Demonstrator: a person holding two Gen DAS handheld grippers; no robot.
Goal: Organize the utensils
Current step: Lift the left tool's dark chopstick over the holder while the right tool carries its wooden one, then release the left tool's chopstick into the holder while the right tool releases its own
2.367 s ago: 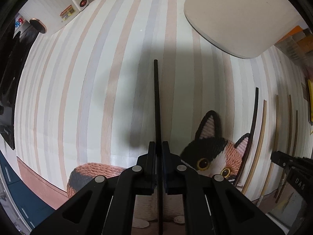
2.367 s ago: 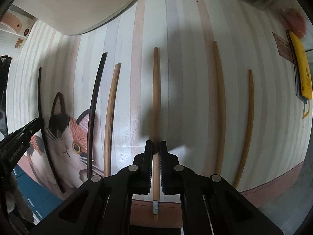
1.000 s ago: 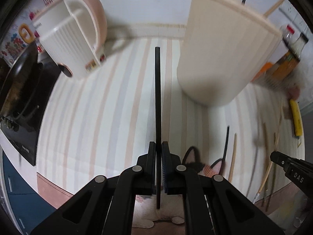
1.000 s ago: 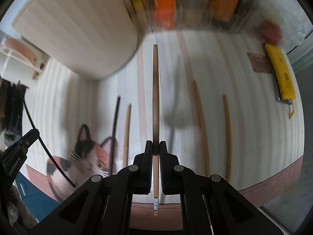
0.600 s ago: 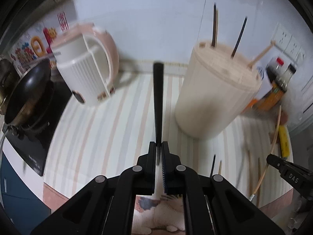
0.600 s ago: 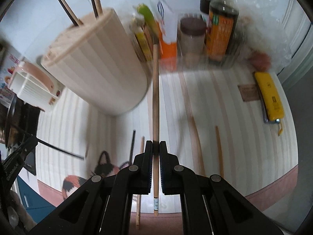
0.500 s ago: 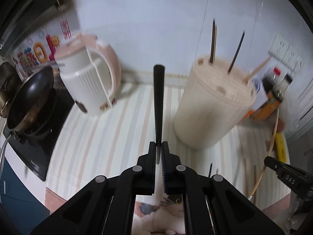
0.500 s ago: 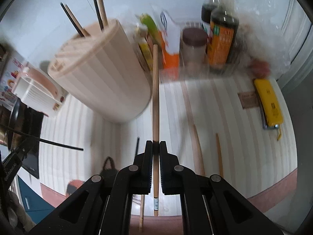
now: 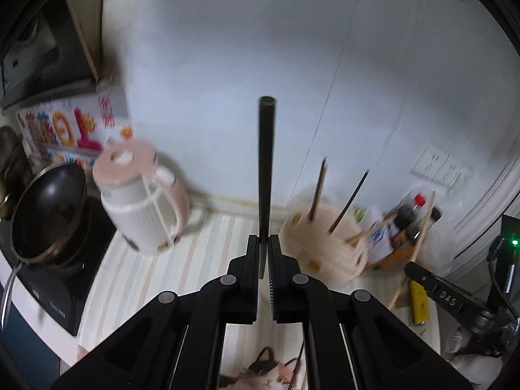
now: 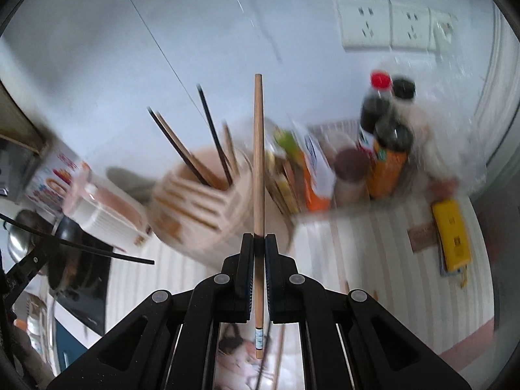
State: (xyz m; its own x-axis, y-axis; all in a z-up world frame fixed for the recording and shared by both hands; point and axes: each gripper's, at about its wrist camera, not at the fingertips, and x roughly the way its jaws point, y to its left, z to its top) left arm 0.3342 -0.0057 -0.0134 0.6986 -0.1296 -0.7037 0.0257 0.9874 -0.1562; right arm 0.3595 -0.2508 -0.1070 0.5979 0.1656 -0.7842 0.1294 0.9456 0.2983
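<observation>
Both chopsticks have been lifted off the surface [image 9: 169, 260]: the black one [image 9: 266, 175] is clamped in the left tongs [image 9: 263, 253], the wooden one [image 10: 258, 162] in the right tongs [image 10: 259, 253].

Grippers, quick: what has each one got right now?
Left gripper: closed on a black chopstick.
Right gripper: closed on a wooden chopstick.

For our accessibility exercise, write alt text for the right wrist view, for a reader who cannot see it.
The right gripper is shut on a wooden chopstick that points up and away over a striped kitchen counter. Behind it, blurred, a cream utensil holder has several chopsticks standing in it, with sauce bottles to its right.
</observation>
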